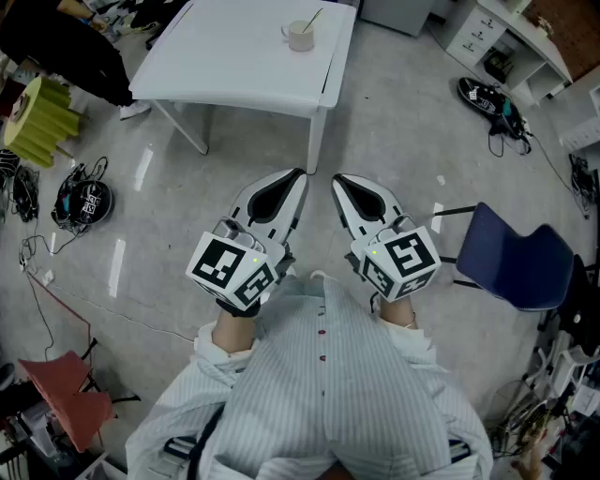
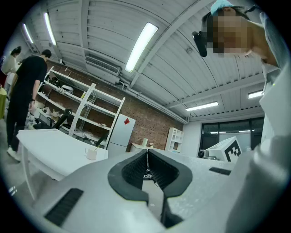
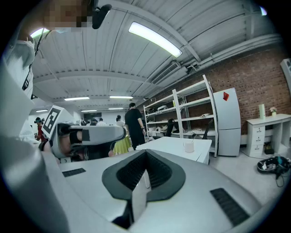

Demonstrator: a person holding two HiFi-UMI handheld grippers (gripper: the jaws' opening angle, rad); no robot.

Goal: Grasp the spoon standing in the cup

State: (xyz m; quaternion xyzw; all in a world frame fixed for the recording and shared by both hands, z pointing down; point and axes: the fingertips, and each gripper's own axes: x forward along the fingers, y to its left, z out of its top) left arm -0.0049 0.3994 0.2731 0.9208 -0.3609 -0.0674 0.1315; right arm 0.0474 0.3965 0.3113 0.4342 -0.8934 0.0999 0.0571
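While round cup (image 1: 300,37) tops smooth white table (image 1: 234,56) | slim spoon (image 1: 315,17) leans inside

Small off-white cup (image 1: 300,37) with a side handle, upright on a white table (image 1: 234,56) near its far right corner, slim pale spoon (image 1: 313,20) standing in it, stem leaning over the rim
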